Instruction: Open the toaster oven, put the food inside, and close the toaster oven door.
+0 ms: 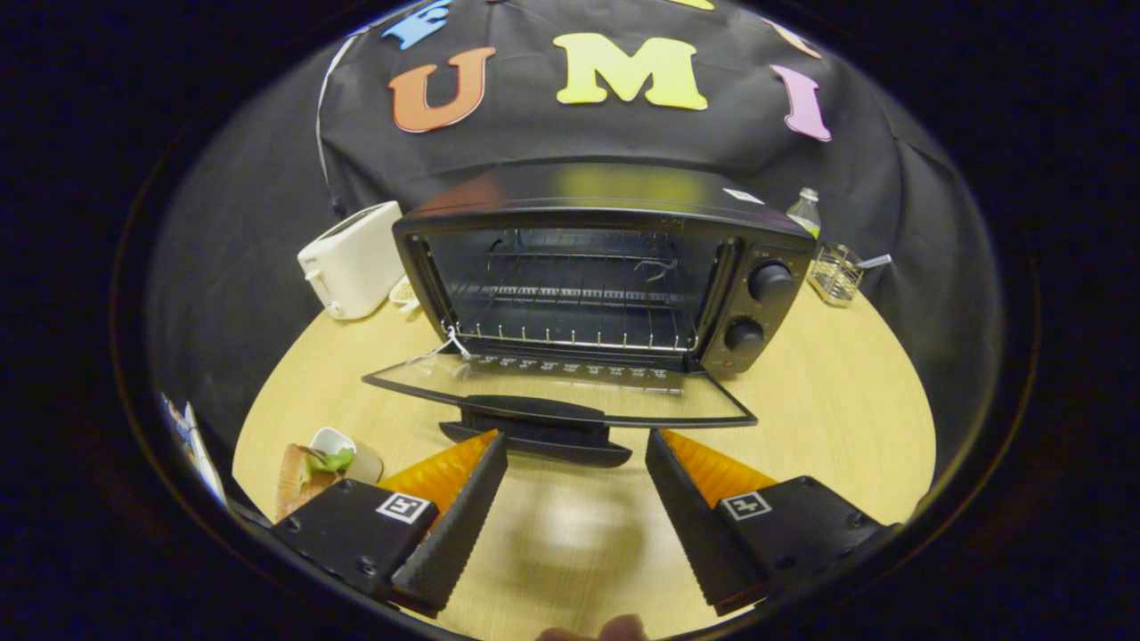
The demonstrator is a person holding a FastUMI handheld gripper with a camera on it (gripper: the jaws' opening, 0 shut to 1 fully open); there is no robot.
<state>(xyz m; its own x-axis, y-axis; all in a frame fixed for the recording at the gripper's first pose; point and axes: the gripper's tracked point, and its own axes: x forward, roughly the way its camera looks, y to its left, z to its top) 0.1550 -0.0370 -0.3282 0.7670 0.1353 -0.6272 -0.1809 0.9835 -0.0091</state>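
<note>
So the toaster oven sits in the middle of the frame on the round wooden table, and it's wide open: the glass door is folded all the way down flat toward the camera, its dark handle just ahead of the tongs' tips. Inside there's only a wire rack with nothing on it. Two round knobs are stacked on the oven's right side panel. A bit of white string or a tag hangs off the left corner of the door. The food is down at the lower left, something leafy green with what looks like bread on a wooden board, right beside the left finger; can't make out more than that. The tongs are spread apart with nothing between them but bare table. Other stuff: a white toaster left of the oven, a clear bottle and a small wire basket behind it at the upper right. Nothing sits between the tongs and the open door.
</note>
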